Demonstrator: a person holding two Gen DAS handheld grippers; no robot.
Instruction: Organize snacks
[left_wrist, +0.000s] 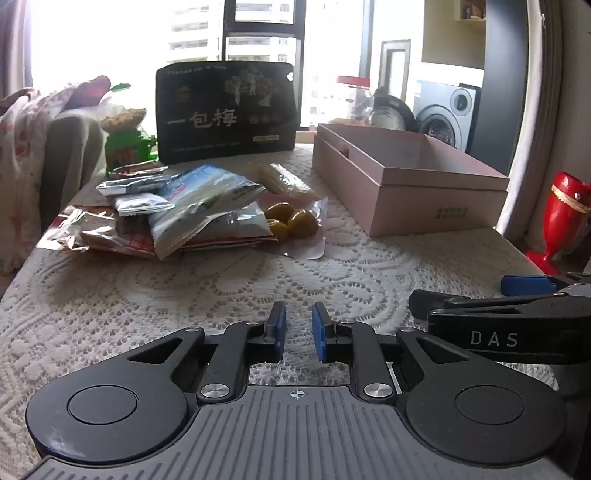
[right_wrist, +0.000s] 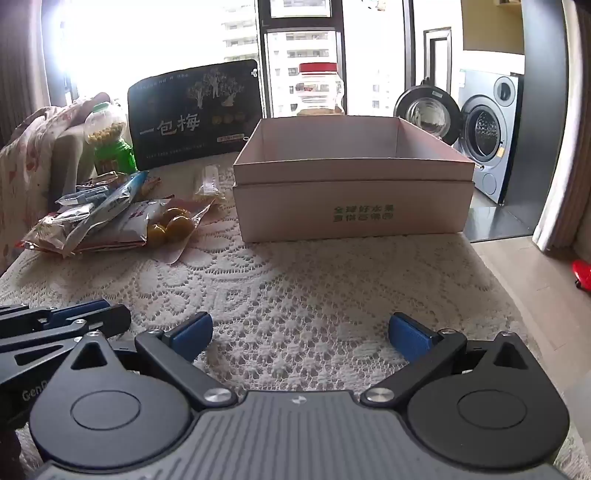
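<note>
Lace-covered table: pink box upright, opening up, long axis left-right.

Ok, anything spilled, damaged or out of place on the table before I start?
Nothing looks spilled or damaged. The snack packets lie in a loose overlapping heap left of the pink box, which is open, upright and looks empty. The large black bag stands upright behind the heap. Both grippers are empty.

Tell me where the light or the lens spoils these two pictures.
Left wrist view: the window is blown out white, so the black snack bag stands backlit with dim print; edges bow from the fisheye. Right wrist view: the same glare at upper left; the pink box stays evenly lit, its green print soft.
</note>
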